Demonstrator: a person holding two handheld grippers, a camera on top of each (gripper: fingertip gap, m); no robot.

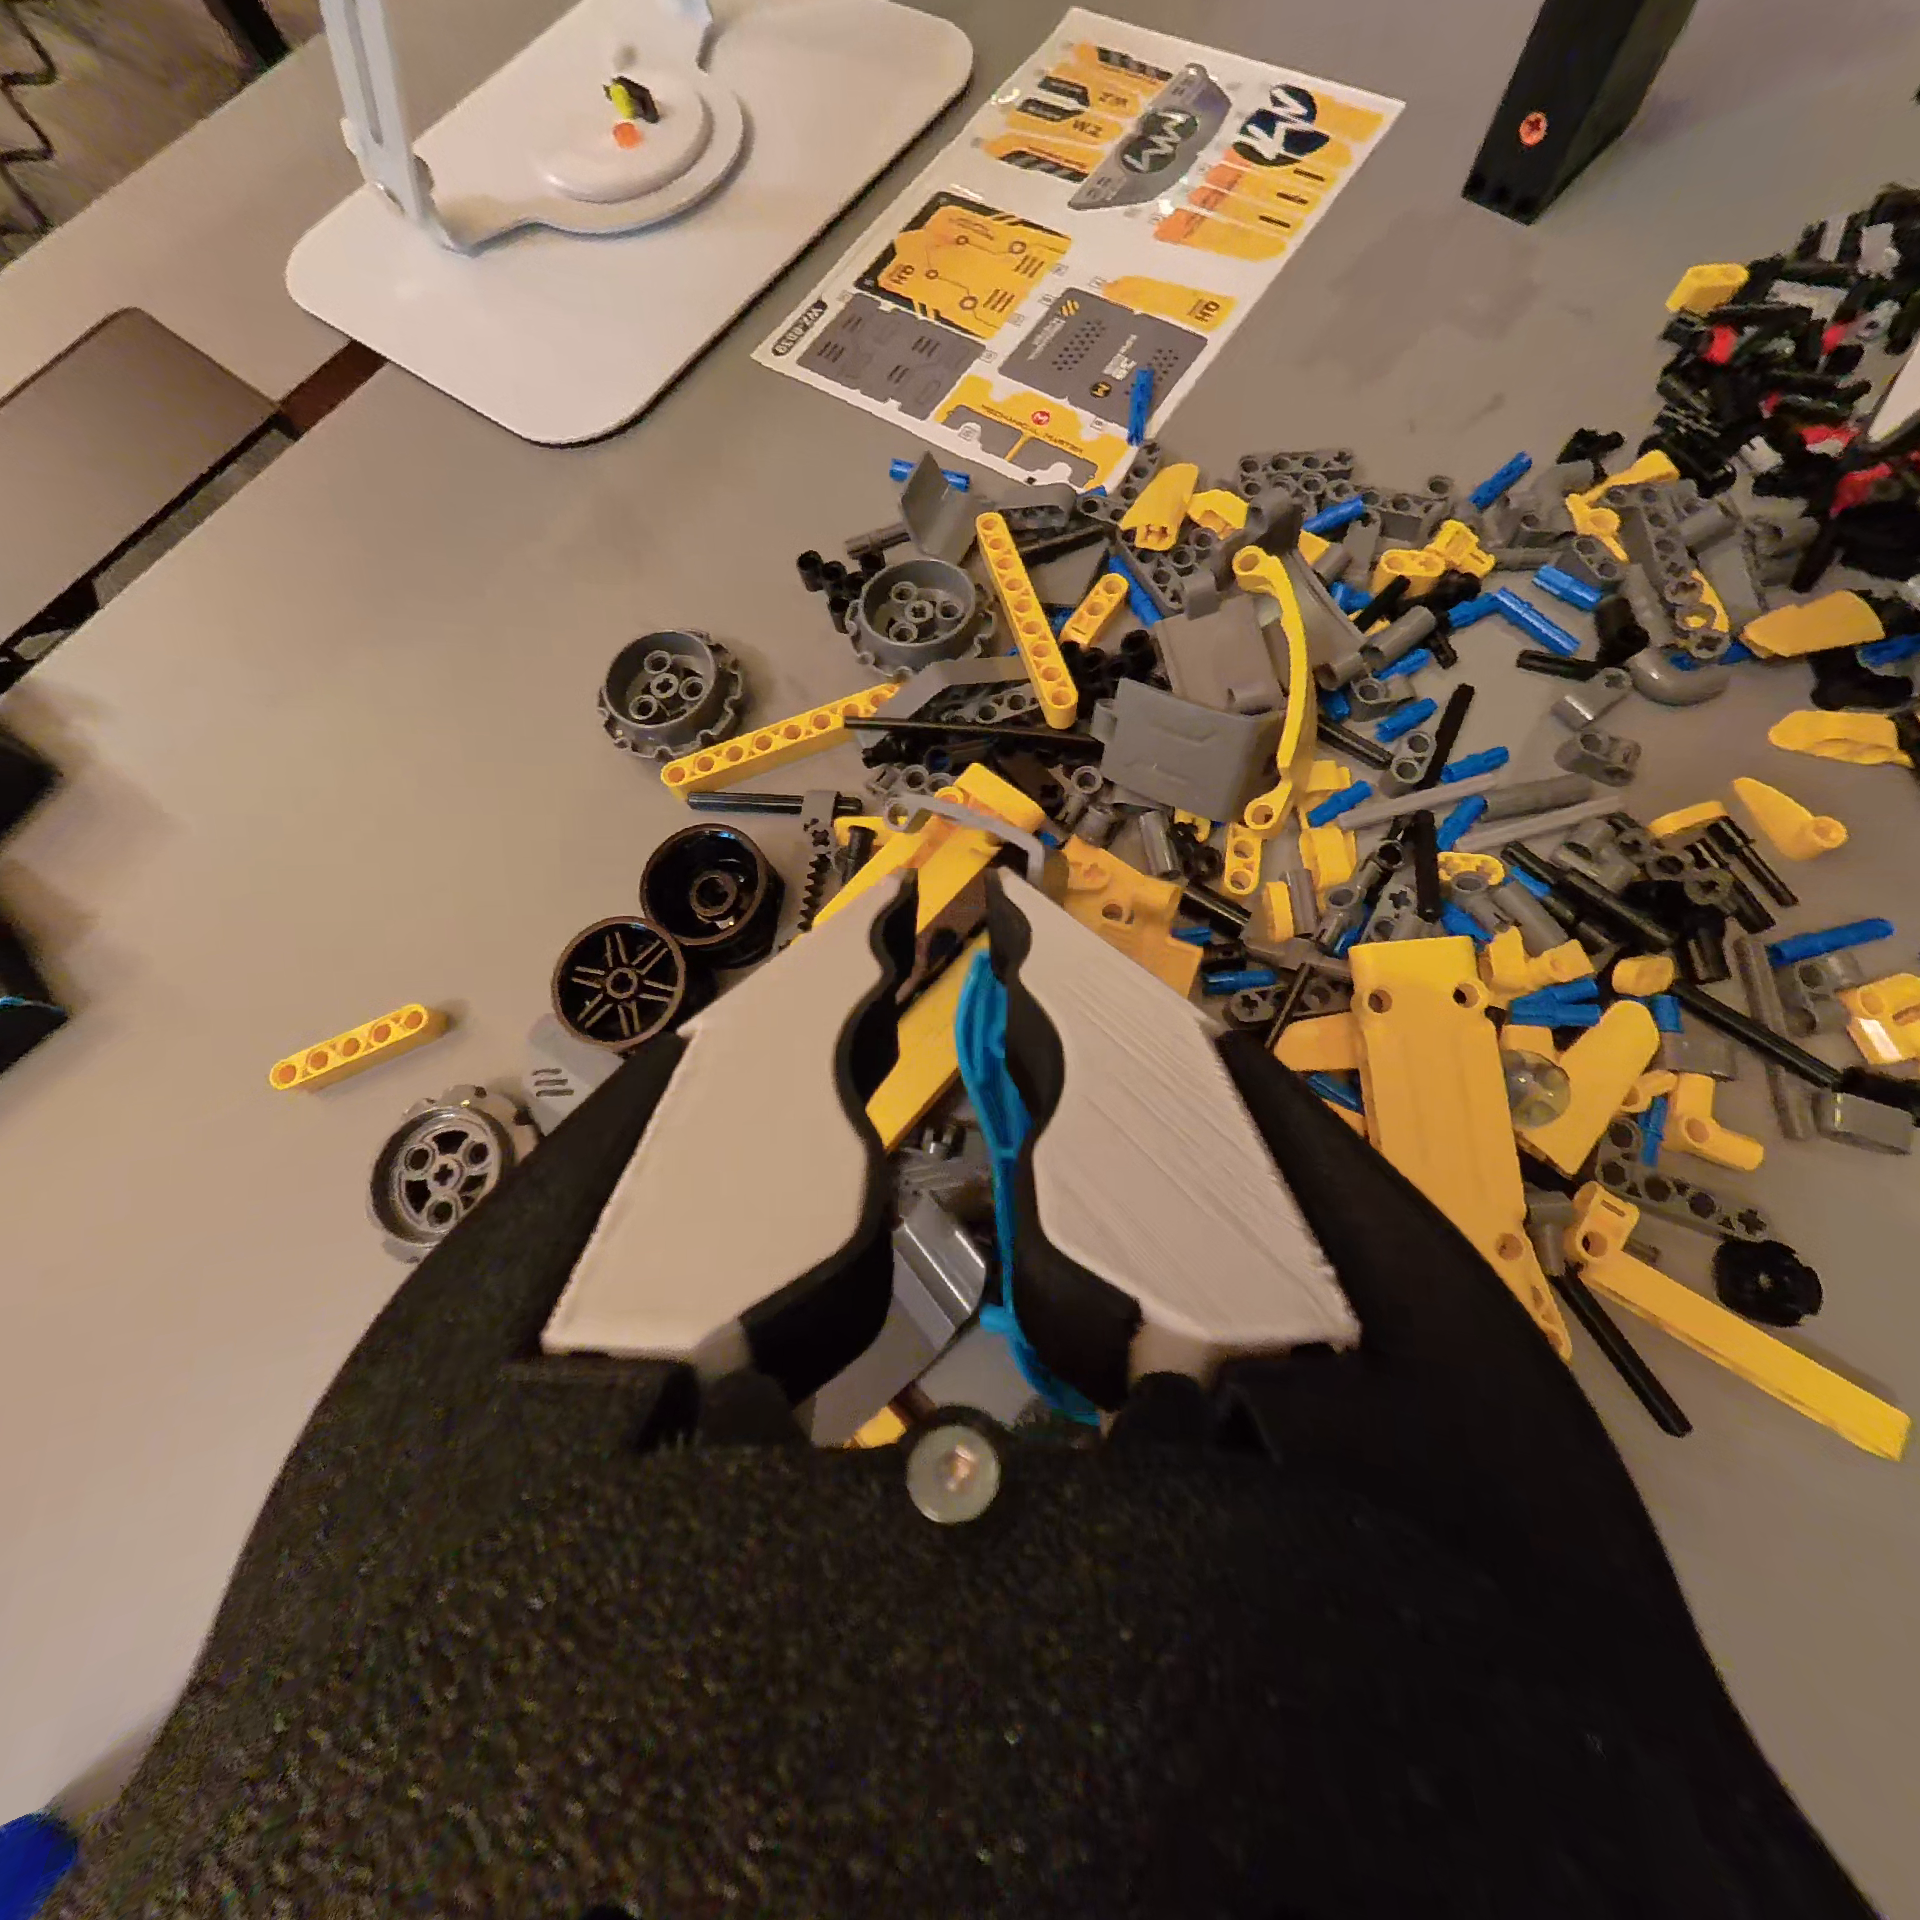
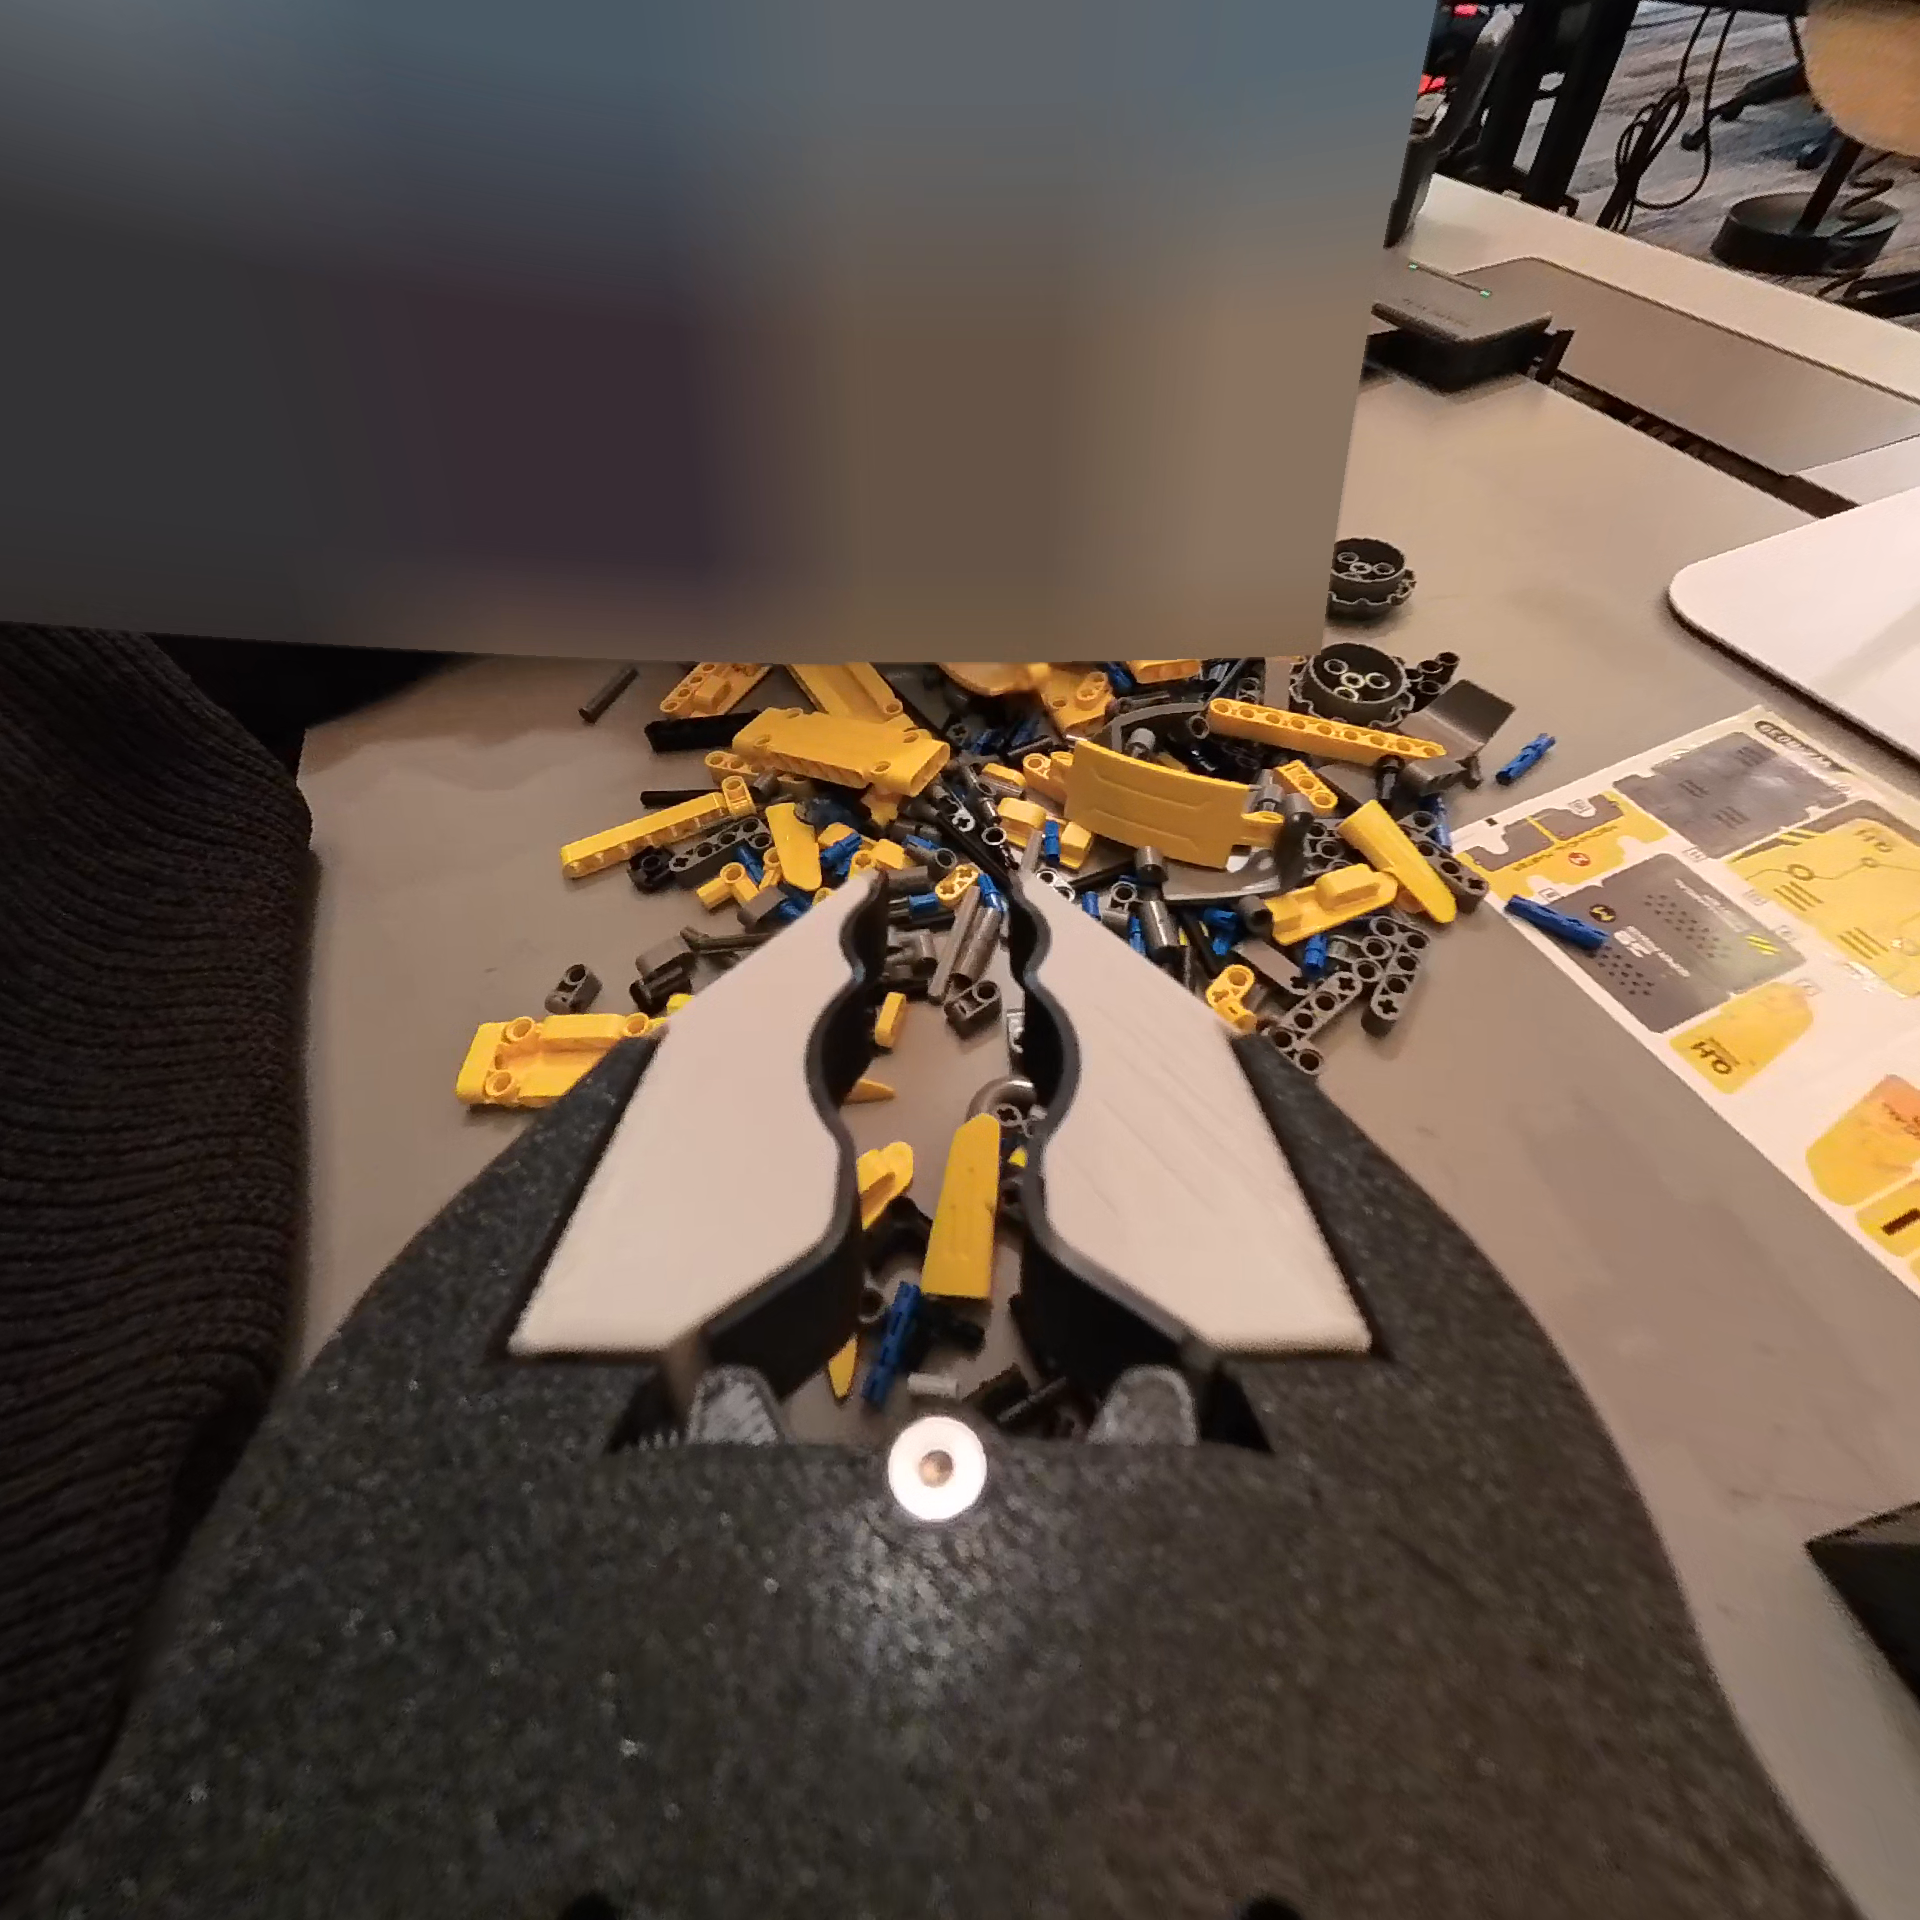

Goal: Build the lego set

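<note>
A big pile of loose yellow, grey, blue and black building-toy parts (image 1: 1299,727) lies on the grey table (image 1: 416,727). My left gripper (image 1: 951,883) hovers over the pile's near left edge. Its jaws are a narrow gap apart, with a yellow panel (image 1: 914,1060) lying below them. A blue cord (image 1: 992,1091) hangs along its right inner pad. My right gripper (image 2: 948,888) hovers over the same pile (image 2: 1039,810) from another side. Its jaws are also narrowly apart and hold nothing. A yellow pointed piece (image 2: 961,1205) lies on the table beneath its fingers.
Two black wheels (image 1: 620,982), grey hubs (image 1: 670,694) and a lone yellow beam (image 1: 358,1046) lie left of the pile. A sticker sheet (image 1: 1081,249), a white stand base (image 1: 623,260), a black box (image 1: 1569,104) and a black-and-red parts heap (image 1: 1797,343) lie beyond. A dark knit sleeve (image 2: 135,1039) is at left. Left tips to right tips: about 15 cm. To the yellow pointed piece (image 2: 961,1205): right tips about 7 cm, left tips about 20 cm. Seen from the left wrist view (image 1: 1815,630) as well.
</note>
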